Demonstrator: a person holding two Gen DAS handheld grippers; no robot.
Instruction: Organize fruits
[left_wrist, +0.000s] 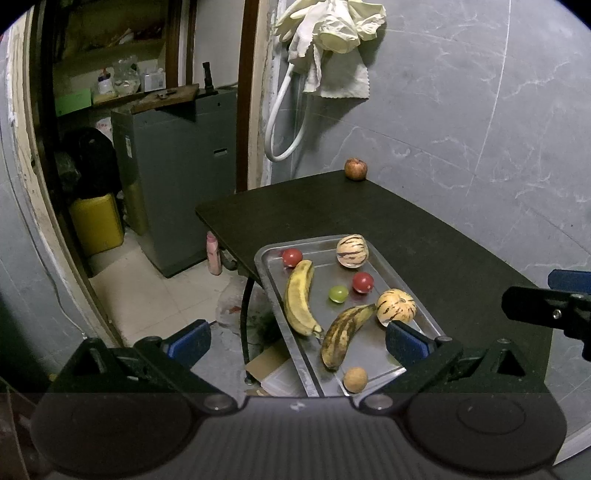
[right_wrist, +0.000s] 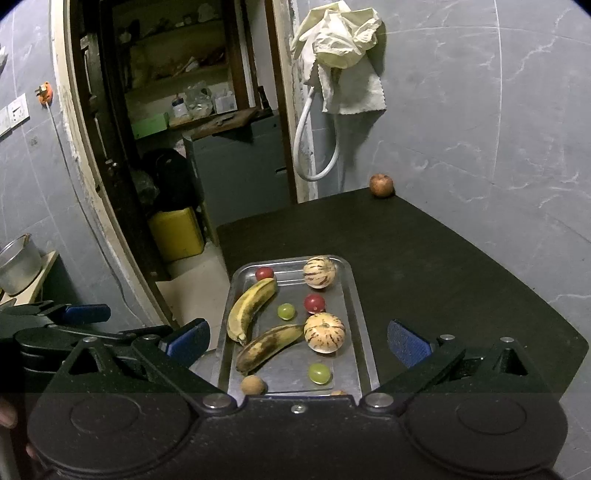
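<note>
**Fruit gathered on steel tray as both grippers hang open above the desk**

A steel tray (right_wrist: 364, 332) sits at the near left corner of a dark desk (right_wrist: 461, 266), loaded with fruit. Two striped melons share it: the far melon (right_wrist: 319, 271) lies near the tray's back rim, the near melon (right_wrist: 324, 333) rests midway along, touching the tip of a heavily spotted banana (right_wrist: 267, 347). A yellower banana (right_wrist: 249, 308) curves along the tray's left side, its far end just beside a red tomato (right_wrist: 264, 273). A second tomato (right_wrist: 314, 303) and a green grape (right_wrist: 286, 311) lie between the melons and the bananas. Nearer the camera, another grape (right_wrist: 319, 373) and a small brown fruit (right_wrist: 253, 385) rest at the tray's front. One reddish apple (right_wrist: 381, 185) stands alone at the desk's far corner against the grey marbled wall, well apart from the tray.

The left gripper (left_wrist: 295, 341) hovers over the tray's left front edge, its blue-padded fingers spread wide and holding nothing. The right gripper (right_wrist: 297, 341) hangs above the tray's near end, likewise wide open and empty. A pale cloth (right_wrist: 340, 55) hangs on the wall above a looped white hose (right_wrist: 317, 147).
</note>
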